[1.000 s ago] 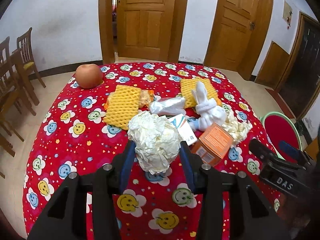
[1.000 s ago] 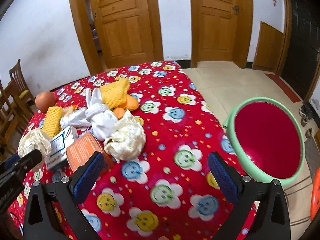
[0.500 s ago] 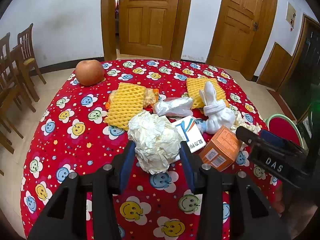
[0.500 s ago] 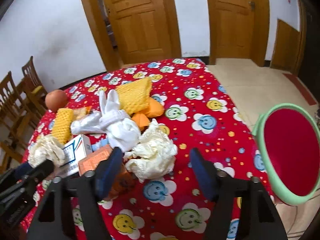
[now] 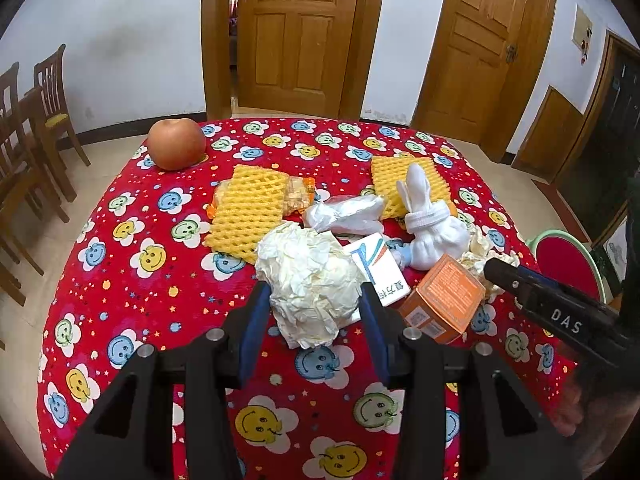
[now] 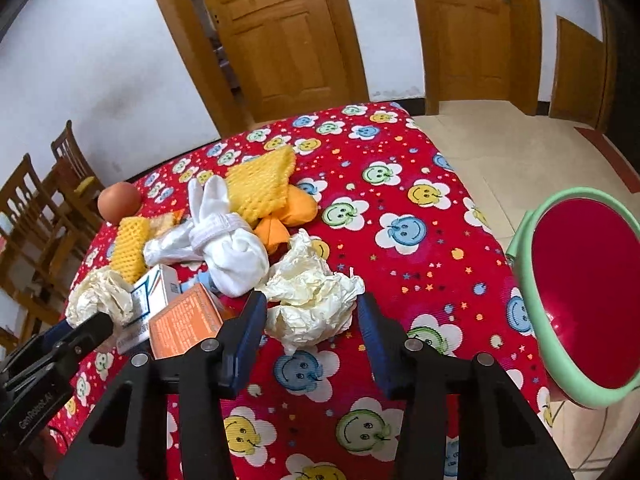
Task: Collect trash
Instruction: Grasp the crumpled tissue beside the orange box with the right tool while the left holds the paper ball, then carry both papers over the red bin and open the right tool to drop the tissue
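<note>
Listing left to right across your table (image 5: 132,288), under its red smiley cloth: an apple (image 5: 177,143) at the far left corner; a yellow foam net (image 5: 248,212) lying over an orange snack wrapper (image 5: 298,196); a clear plastic bag (image 5: 344,214); a second foam net (image 5: 400,180) behind a knotted white cloth (image 5: 430,228); a white carton (image 5: 380,272) and an orange box (image 5: 444,300) touching each other near the middle. Your left gripper (image 5: 314,304) pinches a crumpled paper wad (image 5: 308,280), both blue pads pressed into its sides, low over the cloth just beside the white carton. Your right gripper (image 6: 312,320) straddles a second paper wad (image 6: 312,300) that lies just right of the orange box; its jaws have just been closing with that wad between them, the left pad touches the paper, and you cannot tell whether the right pad has met it. From the right wrist view, orange peel (image 6: 288,216) lies behind that wad, partly under the foam net. Right of the table, down on the floor, stands a red bin (image 6: 580,296) with a green rim. Wooden chairs (image 5: 24,120) line the left wall; two wooden doors (image 5: 296,32) stand behind.
</note>
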Tool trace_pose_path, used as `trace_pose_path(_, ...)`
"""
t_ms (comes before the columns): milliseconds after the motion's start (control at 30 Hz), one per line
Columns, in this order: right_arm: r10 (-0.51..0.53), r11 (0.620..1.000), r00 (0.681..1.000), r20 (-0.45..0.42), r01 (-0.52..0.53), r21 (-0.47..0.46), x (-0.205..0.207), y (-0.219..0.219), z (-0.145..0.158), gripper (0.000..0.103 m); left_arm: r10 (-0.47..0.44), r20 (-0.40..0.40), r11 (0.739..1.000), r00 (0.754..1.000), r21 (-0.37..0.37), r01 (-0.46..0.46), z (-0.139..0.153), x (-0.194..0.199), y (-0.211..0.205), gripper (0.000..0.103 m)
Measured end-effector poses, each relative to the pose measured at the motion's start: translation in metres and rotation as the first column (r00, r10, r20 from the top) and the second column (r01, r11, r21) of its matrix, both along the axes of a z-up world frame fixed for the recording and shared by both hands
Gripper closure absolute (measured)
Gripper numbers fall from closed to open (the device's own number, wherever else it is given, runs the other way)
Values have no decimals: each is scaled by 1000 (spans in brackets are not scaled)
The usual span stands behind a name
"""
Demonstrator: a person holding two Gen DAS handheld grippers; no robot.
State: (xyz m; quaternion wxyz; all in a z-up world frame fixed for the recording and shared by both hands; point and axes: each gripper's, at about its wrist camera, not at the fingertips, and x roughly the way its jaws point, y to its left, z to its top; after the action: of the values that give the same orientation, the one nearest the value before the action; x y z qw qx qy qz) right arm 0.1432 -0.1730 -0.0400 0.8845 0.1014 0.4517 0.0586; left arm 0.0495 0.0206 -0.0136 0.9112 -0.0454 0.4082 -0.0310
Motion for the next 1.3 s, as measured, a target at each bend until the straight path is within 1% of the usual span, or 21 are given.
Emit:
trace_pose_path(100, 22, 1000, 999, -33, -22, 14, 5, 4, -9, 55, -3, 0, 1000, 1000, -1, 3, 1, -1, -2, 58)
trace_pose_path(133, 24, 999, 998, -49, -23, 29, 7, 5, -13, 56, -4, 0, 1000, 1000, -2, 4, 1, -1, -2, 58)
trace_pose_path(167, 27, 999, 998, -62, -24, 45, 8, 5, -17, 59, -5, 1, 1000, 1000, -3, 5, 2, -2, -2, 58)
trace_pose_path(233, 24, 999, 999, -43, -22, 40, 5, 5, -16, 66, -6, 3, 1000, 1000, -2, 6, 3, -2, -3, 58)
trace_pose_path(400, 9, 1000, 1000, -1, -9, 6, -3, 3, -6, 71, -5, 12, 1000, 1000, -1, 5, 6, -4, -2, 58)
trace_pose_path(600, -26, 999, 998, 52, 28, -27, -18, -6, 11, 72, -11, 12, 1000, 1000, -7, 11, 7, -5, -5, 58)
trace_pose_path(933, -93, 993, 992, 86, 98, -59, -42, -30, 28, 71, -43, 20, 999, 999, -14, 43, 13, -9, -18, 58)
trace_pose_path(1133, -142, 987, 985, 101, 149, -66, -57, -50, 35, 71, -85, 18, 996, 996, -30, 86, 19, -11, -33, 58)
trace_pose_path(1300, -188, 978, 976, 114, 197, -75, -69, -74, 39, 71, -131, 23, 991, 991, -39, 132, 26, -13, -54, 58)
